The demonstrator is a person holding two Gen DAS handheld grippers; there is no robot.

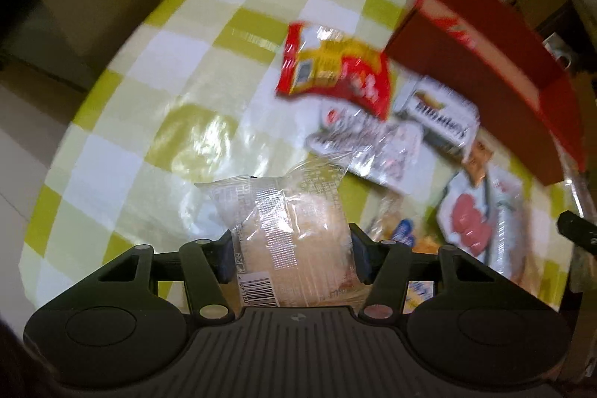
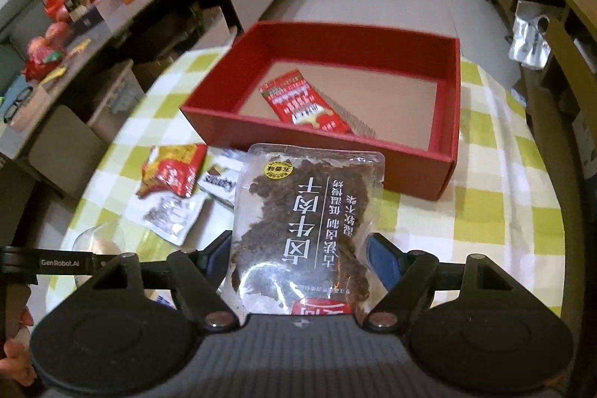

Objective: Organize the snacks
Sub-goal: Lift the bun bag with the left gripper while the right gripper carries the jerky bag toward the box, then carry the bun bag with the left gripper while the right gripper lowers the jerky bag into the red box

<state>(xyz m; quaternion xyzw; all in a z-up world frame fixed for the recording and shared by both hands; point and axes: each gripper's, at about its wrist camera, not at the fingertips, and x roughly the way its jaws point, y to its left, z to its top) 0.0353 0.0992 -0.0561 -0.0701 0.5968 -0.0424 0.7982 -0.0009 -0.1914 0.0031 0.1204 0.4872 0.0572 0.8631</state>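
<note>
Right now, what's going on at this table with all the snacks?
A person is sorting snacks with two handheld grippers. The left gripper is clamped on a clear-wrapped bun; the right gripper holds a pouch of dried beef. Ahead, a red box on the checked tablecloth holds one red packet; several snacks still lie loose outside.

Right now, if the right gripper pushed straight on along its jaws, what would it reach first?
Probably the near wall of the open red cardboard box, just beyond the clear dried-meat pouch the right gripper holds. Depth is hard to judge through the fisheye.
</note>
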